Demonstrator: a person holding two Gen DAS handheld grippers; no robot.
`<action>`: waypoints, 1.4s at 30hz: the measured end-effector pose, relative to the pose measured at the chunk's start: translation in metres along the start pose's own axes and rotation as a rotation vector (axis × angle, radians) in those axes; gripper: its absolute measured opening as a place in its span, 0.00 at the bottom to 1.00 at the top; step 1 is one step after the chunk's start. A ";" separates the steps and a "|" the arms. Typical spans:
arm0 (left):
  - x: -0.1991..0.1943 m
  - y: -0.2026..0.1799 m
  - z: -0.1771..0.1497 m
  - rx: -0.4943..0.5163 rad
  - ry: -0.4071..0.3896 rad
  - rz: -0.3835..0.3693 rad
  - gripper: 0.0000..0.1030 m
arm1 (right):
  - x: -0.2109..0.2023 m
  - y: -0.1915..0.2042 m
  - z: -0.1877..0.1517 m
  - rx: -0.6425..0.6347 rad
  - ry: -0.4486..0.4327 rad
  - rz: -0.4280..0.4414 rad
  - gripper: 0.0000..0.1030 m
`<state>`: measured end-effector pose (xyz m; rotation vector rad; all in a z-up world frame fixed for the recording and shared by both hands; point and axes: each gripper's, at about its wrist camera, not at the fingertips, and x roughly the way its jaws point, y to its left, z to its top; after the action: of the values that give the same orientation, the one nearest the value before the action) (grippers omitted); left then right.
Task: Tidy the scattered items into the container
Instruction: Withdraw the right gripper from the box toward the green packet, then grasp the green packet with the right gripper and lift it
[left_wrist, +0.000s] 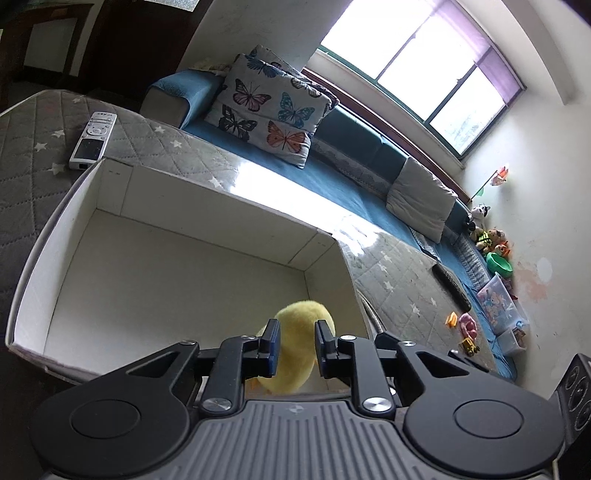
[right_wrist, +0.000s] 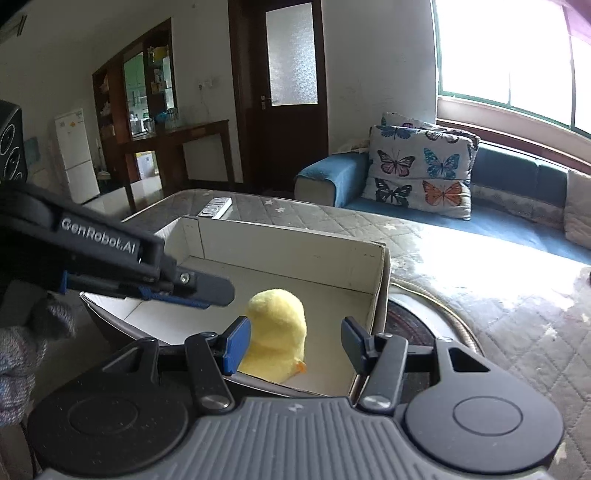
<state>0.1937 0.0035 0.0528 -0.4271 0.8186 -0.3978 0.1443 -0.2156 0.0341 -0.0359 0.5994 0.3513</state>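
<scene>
- A shallow white cardboard box (left_wrist: 110, 206) with straight, flat walls sits open on a grey quilted cover (left_wrist: 33, 155) stitched in diamonds and dotted with small white stars.
- A soft, fuzzy yellow plush toy (right_wrist: 277, 332), rounded like a chick with a small orange piece at its base, rests on the box floor near the corner closest to both cameras.
- The left gripper (left_wrist: 297, 347), matte black with blue pads, hovers low over the box with its fingers a little apart on either side of the plush; whether the pads touch the fluff cannot be told.
- The right gripper (right_wrist: 295, 345) has its fingers spread wide, the plush sitting beyond and between them, untouched.
- In the right wrist view the left gripper (right_wrist: 201, 290) reaches in from the left as a long dark bar above the box.
- A slim silver remote control (left_wrist: 94, 140) lies flat on the quilt just beyond the box's far corner.
- A plump cushion (right_wrist: 421, 173) printed with coloured butterflies leans on a blue sofa (right_wrist: 517, 177) under a bright window.
- Small plastic toys and stuffed animals (left_wrist: 487, 236) cluster at the sofa's far end.
</scene>
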 end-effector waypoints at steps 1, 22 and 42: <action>-0.002 0.000 -0.002 0.003 0.000 0.000 0.22 | -0.003 0.001 0.000 -0.002 -0.003 0.000 0.54; -0.033 -0.037 -0.066 0.104 0.043 -0.018 0.22 | -0.082 0.006 -0.068 0.017 0.042 -0.002 0.59; -0.021 -0.067 -0.107 0.134 0.153 -0.107 0.24 | -0.107 0.000 -0.115 0.051 0.108 -0.063 0.59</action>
<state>0.0866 -0.0652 0.0345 -0.3188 0.9135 -0.5865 -0.0009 -0.2645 -0.0016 -0.0246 0.7125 0.2742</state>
